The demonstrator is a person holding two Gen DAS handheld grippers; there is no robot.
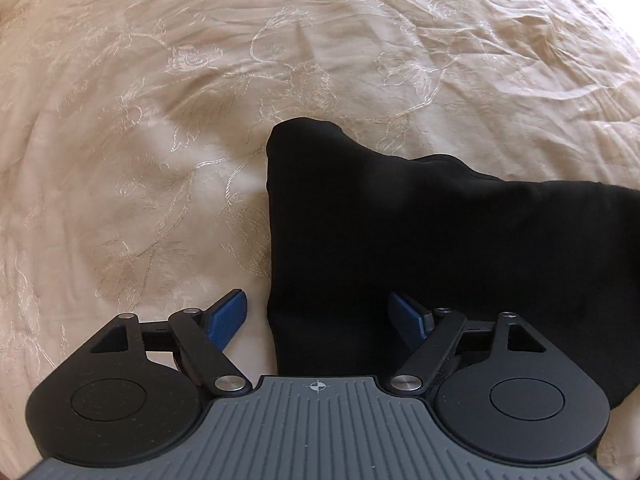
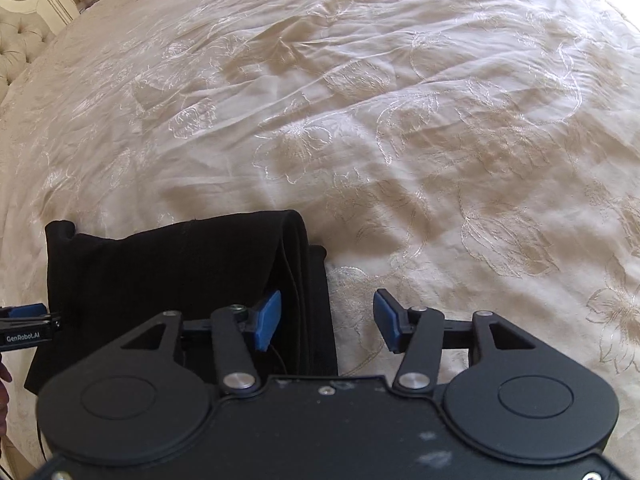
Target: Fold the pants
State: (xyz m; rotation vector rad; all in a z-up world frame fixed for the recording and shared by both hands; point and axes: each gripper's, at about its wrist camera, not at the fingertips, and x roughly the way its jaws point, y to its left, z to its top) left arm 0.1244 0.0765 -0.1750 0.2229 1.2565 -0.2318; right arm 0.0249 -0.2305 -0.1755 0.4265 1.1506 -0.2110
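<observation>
- The pants (image 1: 420, 248) lie as a black folded bundle on the bed (image 1: 160, 120), right under both tools, with its long axis running side to side from one gripper to the other.
- The left gripper (image 1: 320, 316) straddles the bundle's left edge: one blue pad over cloth, the other over bare cover. Its jaws are spread wide and pinch nothing.
- The right gripper (image 2: 326, 320) straddles the opposite end, where the stacked fold edges and a ribbed band show. Its jaws are also spread, one pad above the cloth and one above the cover, nothing pinched.
- Each hand is nearest its own end, so a further fold would likely mean carrying one end across to the other along that axis.
- The bundle looks compact and several layers thick, matte and soft. Its far edge is uneven, with a raised corner at the left end.
- The fold looks mostly done, perhaps finished; both tools seem to have let go.
</observation>
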